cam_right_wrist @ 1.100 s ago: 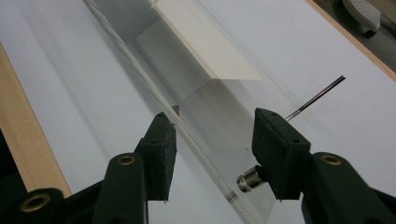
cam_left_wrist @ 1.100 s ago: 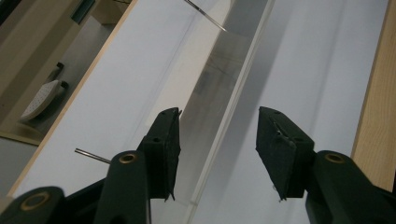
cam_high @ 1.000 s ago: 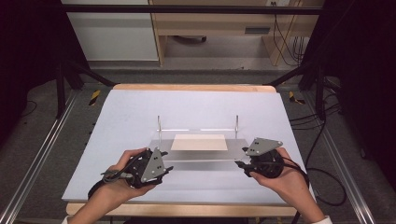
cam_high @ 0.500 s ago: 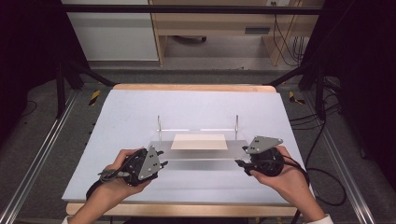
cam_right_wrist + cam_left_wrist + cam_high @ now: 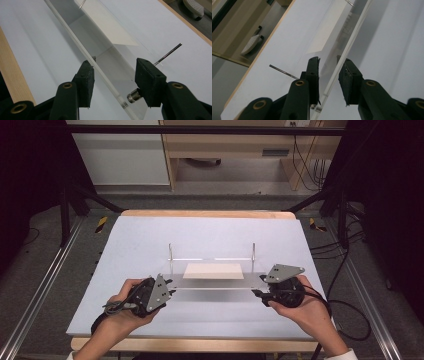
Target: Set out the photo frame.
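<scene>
1. A clear acrylic stand (image 5: 212, 281) sits mid-tabletop (image 5: 150, 240), a cream card (image 5: 213, 271) on it.
2. At its 9 o'clock end, the left gripper (image 5: 329, 72) gapes around the panel edge.
3. At 3 o'clock, the right gripper (image 5: 113, 75) likewise straddles it, unclamped.
4. Thin metal rods (image 5: 170, 251) rise at 12 o'clock.

Each hand carries a rounded black gripper topped by a grey three-cornered plate — the left gripper (image 5: 169, 293) and the right gripper (image 5: 256, 293) look alike. Black cables trail from both. Up close, the jaws are matte black bars with brass-coloured pivot rivets and blocky pads (image 5: 149, 74). A white cuff (image 5: 345, 354) edges the right wrist.
</scene>
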`<state>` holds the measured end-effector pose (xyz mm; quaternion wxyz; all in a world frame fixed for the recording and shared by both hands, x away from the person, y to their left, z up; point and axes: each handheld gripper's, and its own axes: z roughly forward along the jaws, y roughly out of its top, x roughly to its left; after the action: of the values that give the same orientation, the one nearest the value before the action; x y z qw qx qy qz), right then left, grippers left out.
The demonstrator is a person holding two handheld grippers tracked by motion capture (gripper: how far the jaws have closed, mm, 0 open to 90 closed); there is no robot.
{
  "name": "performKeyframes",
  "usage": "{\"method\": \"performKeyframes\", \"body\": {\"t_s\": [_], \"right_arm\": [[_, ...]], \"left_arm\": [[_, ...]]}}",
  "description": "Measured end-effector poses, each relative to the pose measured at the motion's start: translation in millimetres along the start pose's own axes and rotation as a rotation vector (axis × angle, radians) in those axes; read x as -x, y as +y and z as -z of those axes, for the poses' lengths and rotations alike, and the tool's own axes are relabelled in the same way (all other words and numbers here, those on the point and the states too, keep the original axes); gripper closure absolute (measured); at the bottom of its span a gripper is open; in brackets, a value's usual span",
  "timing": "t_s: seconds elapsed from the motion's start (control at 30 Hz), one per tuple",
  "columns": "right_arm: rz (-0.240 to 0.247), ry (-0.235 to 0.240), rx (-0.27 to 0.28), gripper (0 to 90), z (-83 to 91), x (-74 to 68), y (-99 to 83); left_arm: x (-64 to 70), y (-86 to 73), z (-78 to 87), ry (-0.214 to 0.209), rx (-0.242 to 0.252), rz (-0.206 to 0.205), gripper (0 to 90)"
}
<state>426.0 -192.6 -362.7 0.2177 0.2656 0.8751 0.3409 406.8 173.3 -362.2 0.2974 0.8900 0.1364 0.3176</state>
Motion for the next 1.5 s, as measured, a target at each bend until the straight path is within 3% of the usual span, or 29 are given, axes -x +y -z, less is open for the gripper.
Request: {"method": "performKeyframes", "body": {"t_s": [0.3,0.47,0.7,0.83,1.1,1.37,1.5], "right_arm": [[0.057,-0.064,0.076,42.2,3.6,1.3,-8.0],[0.043,-0.097,0.091,44.4,8.5,9.2,-14.1],[0.034,-0.102,0.107,50.6,0.6,20.3,-16.0],[0.024,-0.109,0.122,60.2,-5.4,23.7,-14.2],[0.017,-0.106,0.092,61.4,-5.2,24.9,-7.1],[-0.019,-0.085,0.1,60.5,-3.8,39.1,4.7],[-0.039,-0.076,0.122,59.9,-4.0,48.4,10.7]], "left_arm": [[-15.0,6.2,1.2,-0.013,0.017,0.042,70.4],[-20.1,8.9,1.3,-0.017,0.019,0.056,70.4],[-26.2,11.1,1.5,-0.029,0.017,0.063,70.2],[-27.7,12.4,1.5,-0.031,0.013,0.062,70.3],[-32.3,15.8,1.8,-0.04,0.003,0.068,70.5],[-54.4,24.6,0.8,-0.057,0.011,0.095,69.1],[-69.6,30.0,-1.2,-0.08,0.023,0.132,67.8]]}}
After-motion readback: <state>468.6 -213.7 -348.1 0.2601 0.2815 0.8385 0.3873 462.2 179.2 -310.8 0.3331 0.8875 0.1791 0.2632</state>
